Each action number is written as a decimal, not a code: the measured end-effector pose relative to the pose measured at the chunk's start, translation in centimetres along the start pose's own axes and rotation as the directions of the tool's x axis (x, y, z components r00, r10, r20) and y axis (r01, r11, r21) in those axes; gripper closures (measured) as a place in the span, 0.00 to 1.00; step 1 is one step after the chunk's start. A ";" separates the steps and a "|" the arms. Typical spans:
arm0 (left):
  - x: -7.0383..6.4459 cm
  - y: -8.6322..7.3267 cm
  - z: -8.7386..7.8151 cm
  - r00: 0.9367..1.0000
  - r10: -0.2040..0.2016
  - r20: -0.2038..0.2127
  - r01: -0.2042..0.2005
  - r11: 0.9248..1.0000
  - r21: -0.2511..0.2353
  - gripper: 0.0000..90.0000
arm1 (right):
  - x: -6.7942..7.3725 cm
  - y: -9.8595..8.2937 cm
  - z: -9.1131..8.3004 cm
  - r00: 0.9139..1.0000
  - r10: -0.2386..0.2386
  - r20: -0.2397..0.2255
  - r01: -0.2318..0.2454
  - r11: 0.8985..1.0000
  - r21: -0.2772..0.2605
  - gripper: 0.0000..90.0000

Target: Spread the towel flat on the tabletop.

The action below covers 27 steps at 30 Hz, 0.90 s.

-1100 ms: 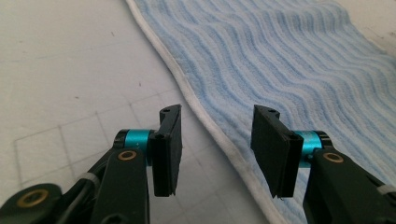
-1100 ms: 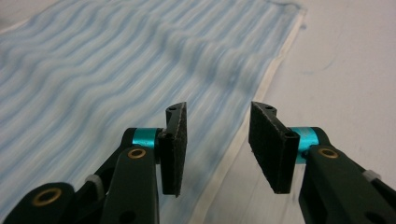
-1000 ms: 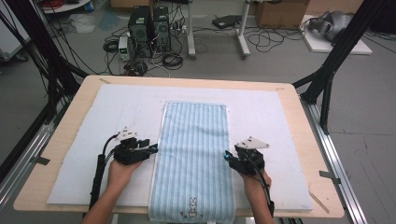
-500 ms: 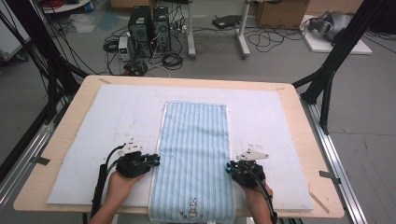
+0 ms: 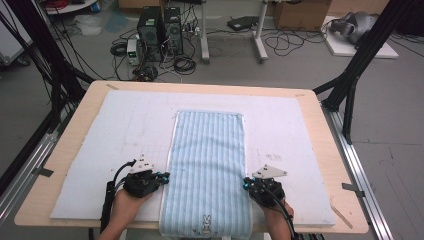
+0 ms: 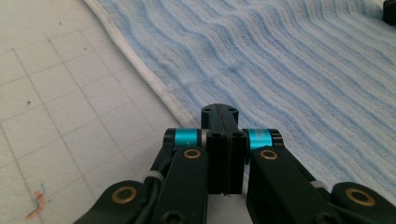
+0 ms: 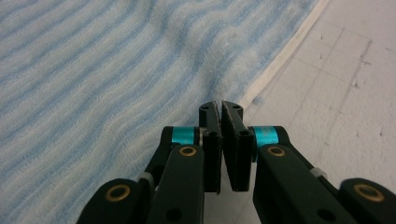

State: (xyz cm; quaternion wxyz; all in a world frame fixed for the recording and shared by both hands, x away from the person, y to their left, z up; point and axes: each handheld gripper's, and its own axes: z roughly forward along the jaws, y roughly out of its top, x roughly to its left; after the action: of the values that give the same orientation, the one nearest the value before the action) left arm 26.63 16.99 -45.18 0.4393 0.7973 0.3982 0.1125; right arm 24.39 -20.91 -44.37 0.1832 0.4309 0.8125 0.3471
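Now both tools, the left tool and the right tool, have moved lower in the frame along the towel edges, jaws closed and holding nothing, probably toward its near corners.

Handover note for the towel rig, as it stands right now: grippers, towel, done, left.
Left gripper: jaws shut, tips at the towel's left white hem near the front end; nothing visibly pinched between them.
Right gripper: jaws closed, tips at the right hem, also near the front; no cloth seen between them.
Blue striped towel: lies flat and lengthwise on the white mat, bunny-logo end hanging slightly over the table's near edge.
Done: towel spread out, both grippers placed at opposite hems.
Left: no fold made yet. Likely next: open the jaws, grasp both hems, fold.
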 end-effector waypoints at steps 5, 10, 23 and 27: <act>0.9 0.4 -0.6 0.998 -0.058 0.005 0.058 0.993 -0.103 0.75 | -0.5 0.3 -0.7 0.999 0.039 0.001 -0.039 0.997 -0.060 0.74; 2.3 1.6 -1.8 0.998 -0.067 0.019 0.069 0.956 -0.285 0.51 | -2.0 0.8 -1.6 0.992 0.117 0.038 -0.109 0.980 -0.164 0.42; 4.5 3.1 -3.0 0.997 -0.081 -0.019 0.069 0.936 -0.346 0.18 | -5.9 1.6 -3.5 0.989 0.091 0.116 -0.057 0.962 -0.269 0.12; 4.5 3.3 -3.2 0.998 -0.068 -0.015 0.059 0.935 -0.351 0.18 | -5.9 1.8 -3.5 0.991 0.088 0.101 -0.058 0.962 -0.266 0.12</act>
State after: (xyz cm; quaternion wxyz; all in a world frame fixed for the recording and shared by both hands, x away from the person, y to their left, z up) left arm 29.63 21.26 -41.46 0.5722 0.6917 0.4032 0.1780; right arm 26.65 -26.56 -40.68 0.2711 0.4512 0.7314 0.4336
